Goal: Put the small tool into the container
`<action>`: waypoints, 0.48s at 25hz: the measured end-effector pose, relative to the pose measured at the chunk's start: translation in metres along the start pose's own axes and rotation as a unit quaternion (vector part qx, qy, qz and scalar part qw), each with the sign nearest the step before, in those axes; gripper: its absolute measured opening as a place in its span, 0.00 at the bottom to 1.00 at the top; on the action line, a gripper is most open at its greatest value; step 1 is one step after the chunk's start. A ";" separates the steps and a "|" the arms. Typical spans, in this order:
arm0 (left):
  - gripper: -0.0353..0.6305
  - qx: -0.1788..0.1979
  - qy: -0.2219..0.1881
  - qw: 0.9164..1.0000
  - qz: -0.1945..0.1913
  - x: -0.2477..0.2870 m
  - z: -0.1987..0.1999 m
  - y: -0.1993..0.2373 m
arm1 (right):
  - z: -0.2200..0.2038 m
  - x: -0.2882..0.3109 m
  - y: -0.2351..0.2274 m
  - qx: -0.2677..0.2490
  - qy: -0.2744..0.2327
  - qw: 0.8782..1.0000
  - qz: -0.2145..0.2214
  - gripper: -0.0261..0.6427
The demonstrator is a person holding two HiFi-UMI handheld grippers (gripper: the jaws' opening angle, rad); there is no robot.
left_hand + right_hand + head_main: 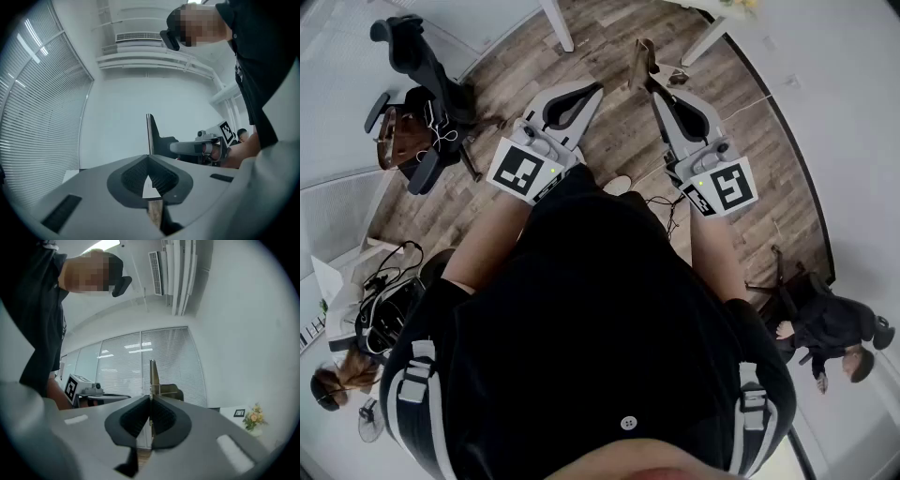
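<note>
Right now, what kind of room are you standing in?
Probably an office: a black swivel chair on wood-look flooring, window blinds along the wall, and a ceiling air vent.

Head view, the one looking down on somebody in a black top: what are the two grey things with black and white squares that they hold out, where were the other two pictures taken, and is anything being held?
That picture comes from a camera on the person's head, looking steeply down past their black top to a wooden floor. In each hand they hold a tool with two jaws: the left hand-held gripper and the right hand-held gripper. The patterned cubes are part of them. The other two pictures come from a small camera riding on each tool, looking along its jaws across the room. Both pairs of jaws are pressed together with nothing between them. No table top shows under the hands, only the floor with a black office chair on it. I see no small tool or container anywhere.
</note>
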State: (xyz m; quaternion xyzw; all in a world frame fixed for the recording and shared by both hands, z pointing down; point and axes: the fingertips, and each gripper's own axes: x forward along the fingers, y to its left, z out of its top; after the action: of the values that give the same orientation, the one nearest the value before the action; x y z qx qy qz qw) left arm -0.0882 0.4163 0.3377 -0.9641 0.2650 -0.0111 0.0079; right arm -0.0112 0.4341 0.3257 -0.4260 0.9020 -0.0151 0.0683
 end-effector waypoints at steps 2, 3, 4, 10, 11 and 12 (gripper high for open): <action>0.06 0.001 -0.001 1.000 0.002 -0.001 0.000 -0.001 | -0.001 -0.002 -0.001 -0.006 0.002 1.000 -0.005 0.06; 0.07 0.002 -0.002 1.000 0.003 0.000 0.000 0.000 | -0.002 -0.002 -0.001 -0.009 0.003 1.000 -0.007 0.06; 0.07 0.002 -0.001 1.000 0.003 0.000 -0.001 0.002 | -0.003 -0.001 -0.002 -0.012 0.004 1.000 -0.008 0.06; 0.07 -0.004 -0.002 1.000 0.001 0.006 -0.005 0.009 | -0.010 0.005 -0.009 -0.006 0.015 1.000 -0.011 0.06; 0.06 -0.005 -0.003 1.000 0.000 0.008 -0.005 0.008 | -0.010 0.004 -0.010 -0.006 0.016 1.000 -0.013 0.06; 0.06 -0.005 -0.003 1.000 -0.001 0.009 -0.005 0.007 | -0.011 0.003 -0.011 -0.006 0.017 1.000 -0.014 0.06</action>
State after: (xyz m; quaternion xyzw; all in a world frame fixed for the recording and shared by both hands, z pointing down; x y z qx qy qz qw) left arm -0.0840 0.4054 0.3428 -0.9645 0.2639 -0.0066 0.0043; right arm -0.0063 0.4242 0.3369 -0.4386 0.8971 -0.0179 0.0502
